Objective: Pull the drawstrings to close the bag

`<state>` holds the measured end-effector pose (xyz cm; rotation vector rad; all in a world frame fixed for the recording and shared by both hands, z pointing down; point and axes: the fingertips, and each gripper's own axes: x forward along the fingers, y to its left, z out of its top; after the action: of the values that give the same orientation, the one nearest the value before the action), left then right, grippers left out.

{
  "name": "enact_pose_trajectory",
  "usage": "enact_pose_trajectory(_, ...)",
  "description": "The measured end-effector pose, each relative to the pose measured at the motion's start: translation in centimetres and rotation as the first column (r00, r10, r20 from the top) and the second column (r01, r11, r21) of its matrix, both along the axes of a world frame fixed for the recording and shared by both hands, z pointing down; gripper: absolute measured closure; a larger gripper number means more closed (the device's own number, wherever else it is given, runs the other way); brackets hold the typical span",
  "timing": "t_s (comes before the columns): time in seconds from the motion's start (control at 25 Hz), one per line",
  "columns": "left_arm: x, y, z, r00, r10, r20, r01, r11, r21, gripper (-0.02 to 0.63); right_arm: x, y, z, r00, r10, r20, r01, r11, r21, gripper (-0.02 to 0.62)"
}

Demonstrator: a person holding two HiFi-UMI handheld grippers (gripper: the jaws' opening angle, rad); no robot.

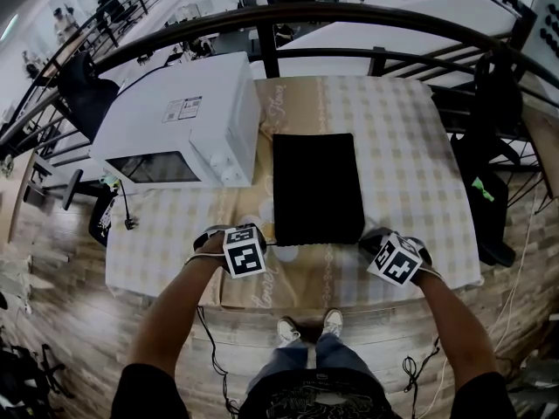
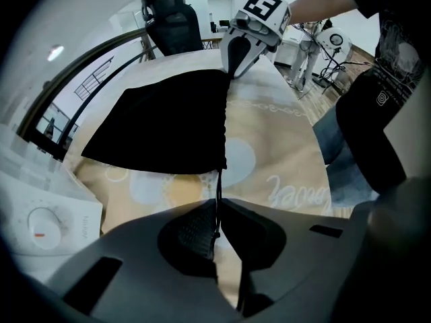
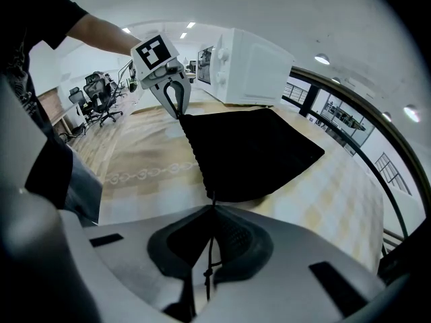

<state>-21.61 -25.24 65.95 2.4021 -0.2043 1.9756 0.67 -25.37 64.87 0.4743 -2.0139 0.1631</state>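
A flat black drawstring bag (image 1: 317, 188) lies on the checked tablecloth, its mouth toward the near table edge. My left gripper (image 1: 259, 241) is at the bag's near left corner. In the left gripper view it (image 2: 217, 210) is shut on a thin black drawstring (image 2: 218, 184) that runs up to the bag's gathered edge (image 2: 223, 133). My right gripper (image 1: 372, 243) is at the near right corner. In the right gripper view it (image 3: 213, 210) is shut on the other drawstring (image 3: 209, 251), whose knot hangs between the pads, just below the bag (image 3: 249, 147).
A white microwave (image 1: 188, 125) stands on the table left of the bag. The clothed table (image 1: 397, 129) ends right behind both grippers, with the person's shoes (image 1: 306, 326) below. A curved dark railing (image 1: 349, 16) rings the far side, and an office chair (image 2: 172, 22) is beyond the table.
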Motion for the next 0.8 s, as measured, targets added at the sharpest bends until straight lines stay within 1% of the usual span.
enact_pose_trajectory(0.24, -0.1, -0.1, 0.1, 0.999, 0.003, 0.052, -0.004, 1.0, 0.009, 0.565, -0.1, -0.2, -0.1, 1.0, 0.0, 0.004, 0.0, 1.0, 0.003, 0.569)
enact_pose_trajectory(0.32, -0.1, 0.0, 0.1, 0.998, -0.014, 0.06, 0.014, 1.0, 0.0, 0.566, -0.1, -0.2, -0.1, 1.0, 0.002, 0.007, -0.002, 1.0, 0.003, 0.57)
enact_pose_trajectory(0.44, -0.1, -0.1, 0.2, 0.995, -0.062, 0.084, 0.066, 0.997, -0.035, 0.568, 0.0, -0.2, -0.2, 1.0, 0.008, 0.009, -0.008, 1.0, 0.003, 0.569)
enact_pose_trajectory(0.52, 0.0, -0.1, 0.2, 0.992, -0.08, 0.094, 0.085, 0.995, -0.053, 0.575, 0.0, -0.3, -0.1, 1.0, 0.012, 0.008, -0.012, 1.0, 0.005, 0.571)
enact_pose_trajectory(0.6, 0.0, -0.2, 0.2, 0.991, -0.104, 0.08, 0.109, 0.992, -0.056, 0.578, 0.0, -0.4, -0.1, 1.0, 0.017, 0.007, -0.018, 1.0, 0.006, 0.571)
enact_pose_trajectory(0.68, -0.1, -0.4, 0.0, 0.986, -0.162, 0.048, 0.164, 0.985, -0.048, 0.578, 0.0, -0.5, -0.2, 0.999, 0.031, 0.015, -0.031, 1.0, 0.005, 0.571)
enact_pose_trajectory(0.8, -0.1, -1.1, -0.8, 0.963, -0.268, -0.029, 0.268, 0.963, -0.013, 0.58, 0.2, -0.8, -0.7, 0.997, 0.063, 0.037, -0.063, 0.998, 0.011, 0.572)
